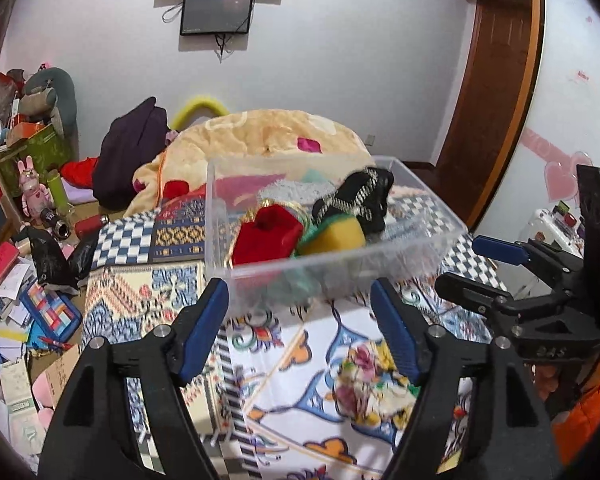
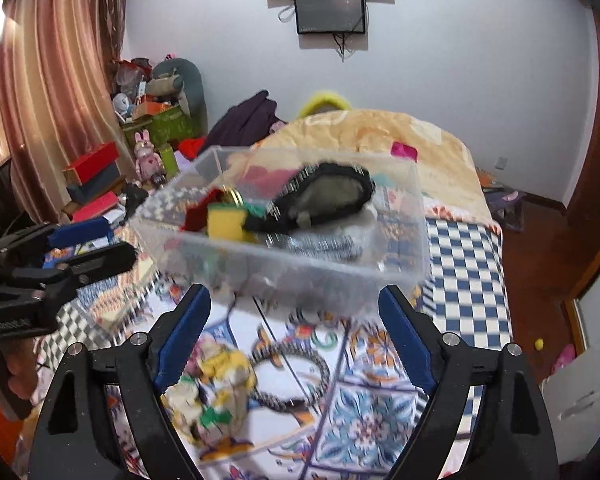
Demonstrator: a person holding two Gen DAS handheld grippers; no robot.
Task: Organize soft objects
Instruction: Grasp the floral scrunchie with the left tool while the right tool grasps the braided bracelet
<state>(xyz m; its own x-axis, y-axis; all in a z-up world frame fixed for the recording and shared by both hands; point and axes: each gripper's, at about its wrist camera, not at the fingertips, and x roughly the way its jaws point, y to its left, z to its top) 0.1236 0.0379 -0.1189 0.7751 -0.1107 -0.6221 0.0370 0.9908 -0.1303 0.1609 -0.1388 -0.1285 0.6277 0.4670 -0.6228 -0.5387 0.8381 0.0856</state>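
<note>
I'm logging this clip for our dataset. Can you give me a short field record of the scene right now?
surface: patterned bedspread
container: clear plastic bin on the bed
bin contents: red pouch, yellow sponge, black item
outside bin: floral scrunchie and braided ring, in front of the bin
left gripper: open, empty
right gripper: open, empty

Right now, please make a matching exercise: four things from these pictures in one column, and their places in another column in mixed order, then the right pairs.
Things:
1. yellow sponge
2. floral scrunchie
3. grey braided ring
4. black screen

Places:
A. on the wall
B. on the bedspread, ahead of the open left gripper
C. inside the clear plastic box
D. on the bedspread, ahead of the open right gripper

Pairs: 1-C, 2-B, 3-D, 4-A
</note>
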